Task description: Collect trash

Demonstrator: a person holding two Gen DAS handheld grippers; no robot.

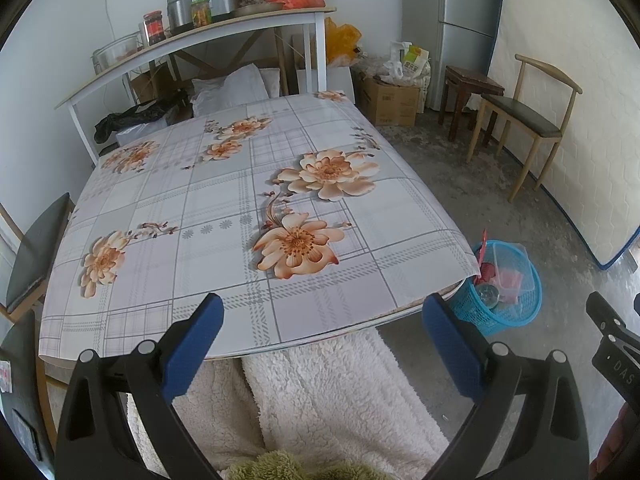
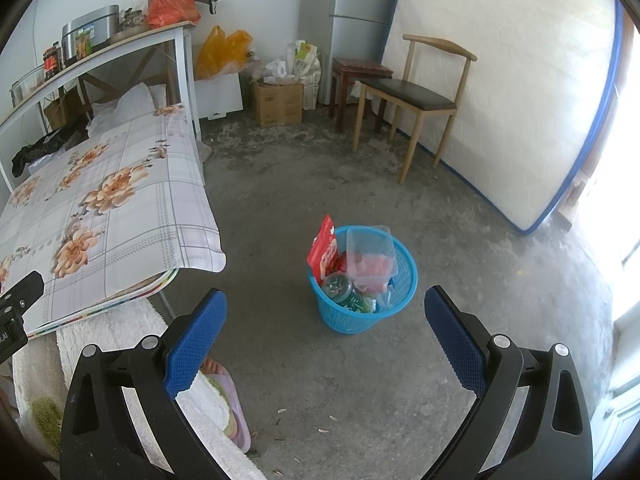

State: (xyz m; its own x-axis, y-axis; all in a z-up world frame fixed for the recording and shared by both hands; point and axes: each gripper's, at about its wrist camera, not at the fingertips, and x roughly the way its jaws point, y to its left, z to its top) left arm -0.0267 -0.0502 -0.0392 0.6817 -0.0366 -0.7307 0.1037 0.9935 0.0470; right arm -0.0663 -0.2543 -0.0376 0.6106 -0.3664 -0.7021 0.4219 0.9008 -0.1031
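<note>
A blue plastic basket (image 2: 362, 312) stands on the concrete floor right of the table. It holds a red snack packet (image 2: 323, 250), a clear plastic box (image 2: 370, 256) and a green can (image 2: 339, 286). The basket also shows in the left wrist view (image 1: 480, 314), partly behind the table corner. My right gripper (image 2: 324, 320) is open and empty, held above the floor in front of the basket. My left gripper (image 1: 322, 324) is open and empty over the near edge of the table with the flowered cloth (image 1: 224, 208). No trash shows on the cloth.
A wooden chair (image 2: 416, 96) and a dark stool (image 2: 354, 76) stand by a mattress (image 2: 516, 80) leaning on the far wall. Cardboard boxes (image 2: 278, 102) and bags sit in the corner. A shelf (image 1: 192, 40) with jars stands behind the table. Seed husks (image 2: 304, 428) lie on the floor.
</note>
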